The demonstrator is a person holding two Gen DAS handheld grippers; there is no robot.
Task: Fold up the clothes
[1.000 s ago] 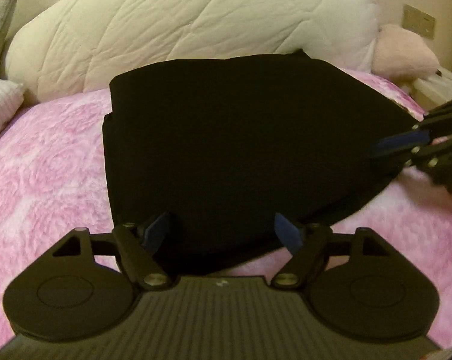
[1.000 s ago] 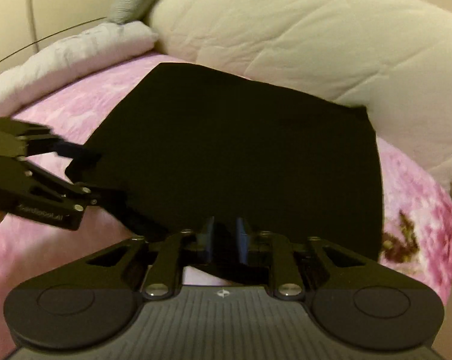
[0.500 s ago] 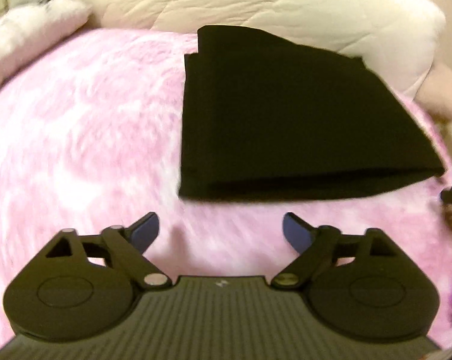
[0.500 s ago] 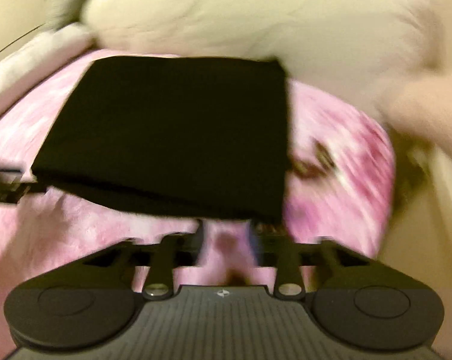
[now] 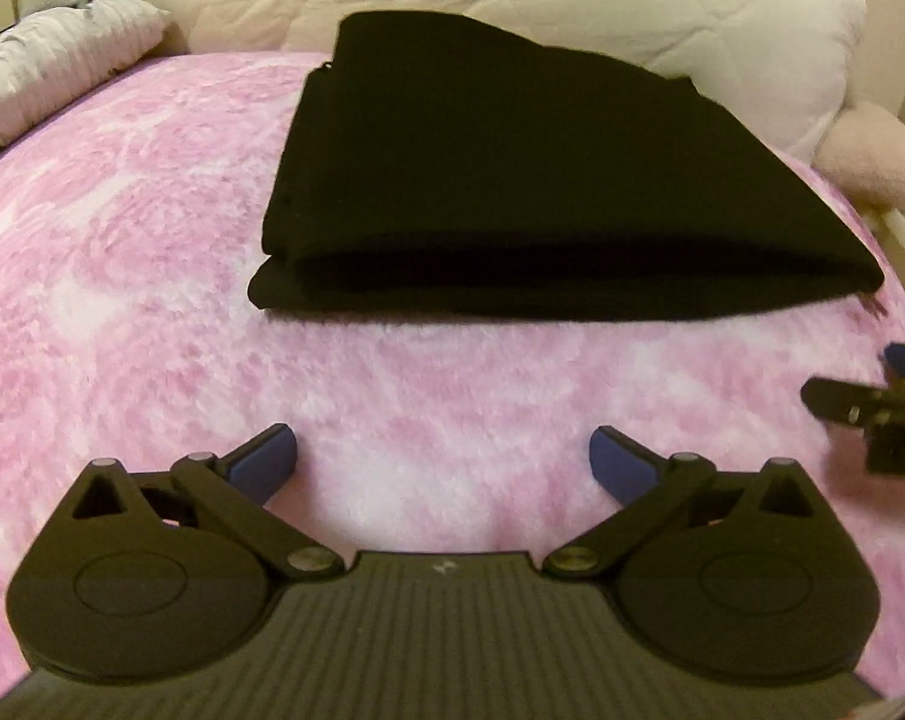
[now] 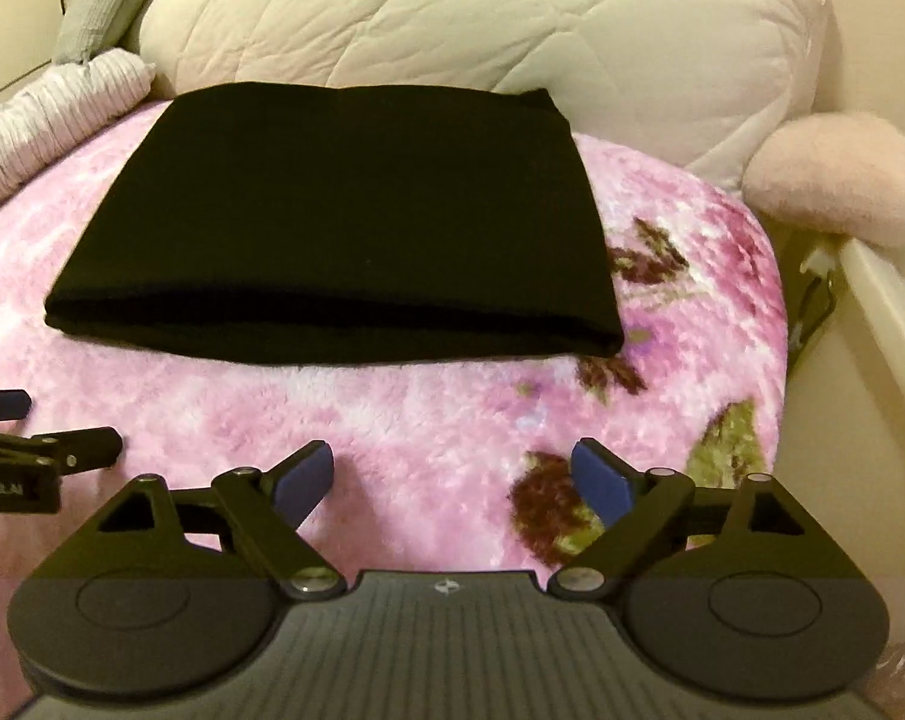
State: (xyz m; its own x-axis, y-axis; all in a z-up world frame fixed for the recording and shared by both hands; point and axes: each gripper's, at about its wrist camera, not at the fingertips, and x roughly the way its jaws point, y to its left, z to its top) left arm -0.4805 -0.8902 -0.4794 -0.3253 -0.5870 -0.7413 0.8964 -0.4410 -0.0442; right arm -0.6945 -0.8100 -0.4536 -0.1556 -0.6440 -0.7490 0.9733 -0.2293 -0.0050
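Observation:
A black garment [image 5: 512, 180] lies folded into a flat rectangle on the pink fluffy blanket [image 5: 122, 240]; it also shows in the right wrist view [image 6: 344, 228]. My left gripper [image 5: 443, 465] is open and empty, a short way in front of the garment's near folded edge. My right gripper [image 6: 452, 474] is open and empty, also in front of that edge. Each gripper shows at the side of the other's view: the right one [image 5: 872, 402] and the left one [image 6: 44, 438].
A large cream quilted pillow [image 6: 482, 18] lies behind the garment. A ribbed white cushion [image 5: 50, 72] sits at the back left. A pink plush toy [image 6: 836, 180] rests at the back right by the bed's edge [image 6: 812, 360].
Both grippers pulled back from the garment. The right gripper, shut at the garment's edge before, opened and let go. The garment now lies flat, folded.

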